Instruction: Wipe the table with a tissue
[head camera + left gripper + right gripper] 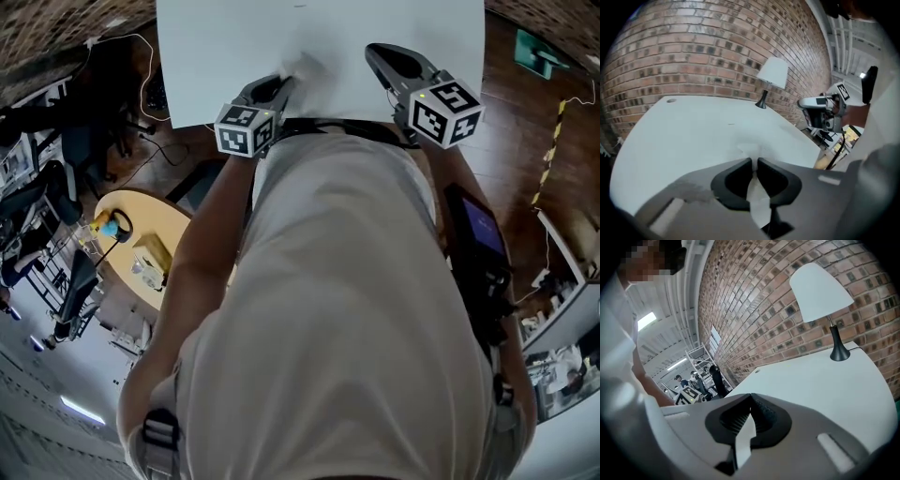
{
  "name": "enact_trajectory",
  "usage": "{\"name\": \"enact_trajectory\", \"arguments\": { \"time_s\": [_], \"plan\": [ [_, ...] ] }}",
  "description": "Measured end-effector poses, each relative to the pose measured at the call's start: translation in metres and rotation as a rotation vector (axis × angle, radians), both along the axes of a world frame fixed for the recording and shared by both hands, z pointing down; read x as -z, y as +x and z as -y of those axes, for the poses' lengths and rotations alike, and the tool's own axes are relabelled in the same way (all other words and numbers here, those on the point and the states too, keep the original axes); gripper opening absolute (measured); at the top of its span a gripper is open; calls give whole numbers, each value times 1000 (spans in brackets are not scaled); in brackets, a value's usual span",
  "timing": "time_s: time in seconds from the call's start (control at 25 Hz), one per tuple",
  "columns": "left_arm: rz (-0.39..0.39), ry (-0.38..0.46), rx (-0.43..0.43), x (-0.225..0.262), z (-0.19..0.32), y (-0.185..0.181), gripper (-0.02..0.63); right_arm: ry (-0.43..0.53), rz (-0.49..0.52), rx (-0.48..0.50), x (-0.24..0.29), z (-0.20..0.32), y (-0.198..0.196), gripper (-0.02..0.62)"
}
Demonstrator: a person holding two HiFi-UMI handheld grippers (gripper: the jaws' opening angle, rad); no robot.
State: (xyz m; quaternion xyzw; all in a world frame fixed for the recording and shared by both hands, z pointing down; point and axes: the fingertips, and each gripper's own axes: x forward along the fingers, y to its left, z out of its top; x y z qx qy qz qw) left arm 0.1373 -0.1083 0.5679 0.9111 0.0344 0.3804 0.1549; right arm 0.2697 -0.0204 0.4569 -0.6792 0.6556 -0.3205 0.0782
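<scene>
A white table (216, 56) fills the top of the head view. My left gripper (281, 86) reaches over its near edge, shut on a crumpled white tissue (305, 67). In the left gripper view the jaws (754, 160) pinch the tissue (750, 149), which sticks out past the tips just above the table (693, 131). My right gripper (389, 58) hovers over the table to the right, a little apart from the left one. Its jaws (751, 398) meet at the tips with nothing between them. The tabletop (825, 380) lies beyond them.
A white-shaded lamp (820, 291) on a black stem (762, 101) stands at the table's far side by a curved brick wall (703, 51). A round wooden side table (141, 234) with small items sits on the floor to my left. Cables cross the wooden floor (525, 103).
</scene>
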Motion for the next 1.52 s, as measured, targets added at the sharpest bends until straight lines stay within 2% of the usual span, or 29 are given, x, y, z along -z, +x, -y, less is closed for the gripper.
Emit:
{"name": "enact_trajectory", "arguments": {
  "time_s": [0.12,0.24,0.56,0.84,1.0,1.24,1.4,1.52],
  "plan": [
    [15,17,88,0,24,-14,48,-1,-3,7,-3,-6,-3,8],
    [21,30,104,0,28,-20,48,0,-8,-4,-3,-12,-5,8],
    [-18,11,-28,-3,9,-7,48,-32,-38,-93,0,-30,-14,8],
    [2,-53,-108,-18,4,-3,46,-81,-49,-196,-1,-37,-41,8],
    [-5,-94,-101,-26,6,-2,46,-92,-70,-248,3,-41,-57,8],
    [-18,-40,-10,-18,31,17,46,-101,-77,-327,4,-59,-67,8],
    [-28,-47,-50,-16,25,34,44,-92,-85,-351,2,-62,-63,8],
    [-14,-13,-69,-19,17,45,44,-93,-88,-354,3,-68,-59,8]
  ]
}}
